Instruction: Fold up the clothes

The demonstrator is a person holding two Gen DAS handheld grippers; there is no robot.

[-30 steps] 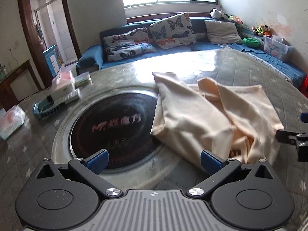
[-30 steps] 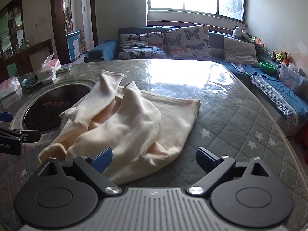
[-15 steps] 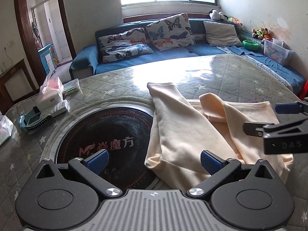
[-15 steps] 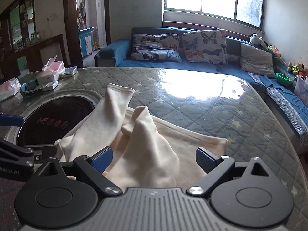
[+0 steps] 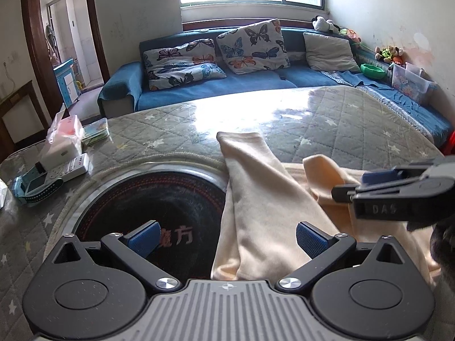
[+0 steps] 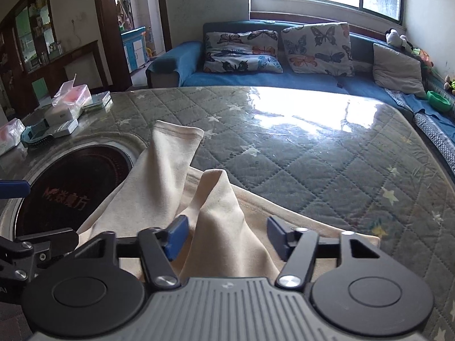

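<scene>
A cream garment lies crumpled on the quilted table, one sleeve stretched toward the far side; it also shows in the right wrist view. My left gripper is open, low over the garment's near left edge, half above the dark round hotplate. My right gripper is partly open with a raised fold of the garment between its fingers, not clamped. It shows side-on in the left wrist view, over the garment's right part.
Tissue packs, a remote and a blue toy sit at the table's left. The hotplate's metal ring is left of the garment. A blue sofa with butterfly cushions stands behind the table. Bare quilted tabletop lies beyond the garment.
Both grippers have pulled back toward the near edge and lower. The right gripper's fingers have narrowed around a raised fold. The right gripper has moved closer to the left one.
</scene>
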